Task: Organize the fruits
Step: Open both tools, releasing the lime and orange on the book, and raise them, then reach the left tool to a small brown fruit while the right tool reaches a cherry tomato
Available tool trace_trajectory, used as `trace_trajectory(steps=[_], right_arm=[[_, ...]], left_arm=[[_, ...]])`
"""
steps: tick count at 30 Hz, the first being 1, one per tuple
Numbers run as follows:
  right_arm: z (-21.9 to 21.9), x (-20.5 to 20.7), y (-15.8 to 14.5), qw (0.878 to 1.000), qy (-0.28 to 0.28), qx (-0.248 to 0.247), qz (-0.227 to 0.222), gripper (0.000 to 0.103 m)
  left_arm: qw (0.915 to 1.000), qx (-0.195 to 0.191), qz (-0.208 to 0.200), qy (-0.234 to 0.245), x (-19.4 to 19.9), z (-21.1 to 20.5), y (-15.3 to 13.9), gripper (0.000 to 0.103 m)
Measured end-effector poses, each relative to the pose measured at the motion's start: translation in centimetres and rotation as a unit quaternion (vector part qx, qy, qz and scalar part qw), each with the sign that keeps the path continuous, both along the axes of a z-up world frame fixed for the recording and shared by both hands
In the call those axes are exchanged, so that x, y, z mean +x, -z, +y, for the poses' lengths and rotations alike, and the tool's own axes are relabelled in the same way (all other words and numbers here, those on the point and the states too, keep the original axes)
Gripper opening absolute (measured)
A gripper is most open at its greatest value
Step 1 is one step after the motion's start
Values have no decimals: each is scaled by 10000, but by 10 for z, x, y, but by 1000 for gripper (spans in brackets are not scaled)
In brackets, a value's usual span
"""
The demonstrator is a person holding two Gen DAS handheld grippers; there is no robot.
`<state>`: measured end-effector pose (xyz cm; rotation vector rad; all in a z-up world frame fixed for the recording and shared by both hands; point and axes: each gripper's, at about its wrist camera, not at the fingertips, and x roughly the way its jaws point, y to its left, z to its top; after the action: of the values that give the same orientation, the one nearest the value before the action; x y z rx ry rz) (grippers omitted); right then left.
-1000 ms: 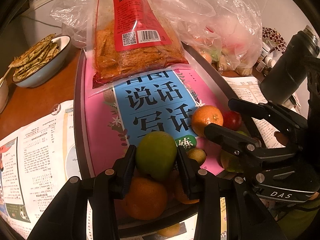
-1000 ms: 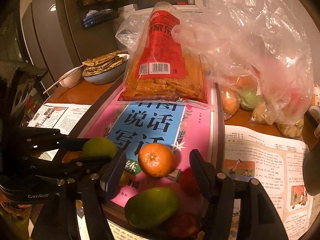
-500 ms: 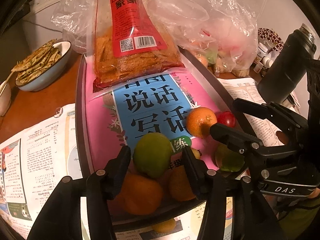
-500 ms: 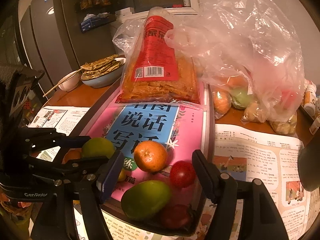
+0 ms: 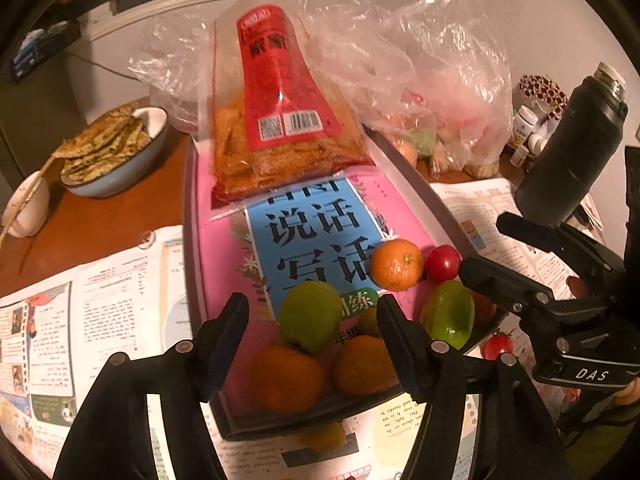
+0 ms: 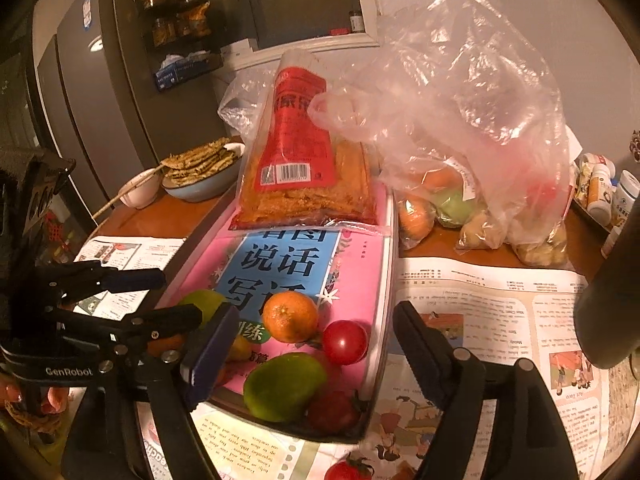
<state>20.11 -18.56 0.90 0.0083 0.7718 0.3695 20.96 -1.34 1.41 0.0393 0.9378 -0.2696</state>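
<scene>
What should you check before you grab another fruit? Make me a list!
1. Left gripper let go: ok. Its jaws have just been opening; the green fruit sits between them, untouched.
2. Right gripper empty: ok. Its jaws have just been opening and hold nothing.
3. Fruit settled in the tray: ok; the green one leans on two oranges.
4. Loose fruit left: not ok. A tomato lies on the newspaper.
5. Room in the tray: cannot tell; a snack bag fills the far end.
</scene>
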Motion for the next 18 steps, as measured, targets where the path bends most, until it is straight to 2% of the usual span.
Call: trace_trajectory(steps=[8, 18], right_arm=[[-7, -19, -13, 9998, 46, 56, -192, 84], [-30, -47, -28, 9990, 236, 114, -365, 84]], left_arm=[[9998, -70, -190, -85, -19, 1, -17, 72], [9989, -214, -335, -233, -46, 12, -34, 72]])
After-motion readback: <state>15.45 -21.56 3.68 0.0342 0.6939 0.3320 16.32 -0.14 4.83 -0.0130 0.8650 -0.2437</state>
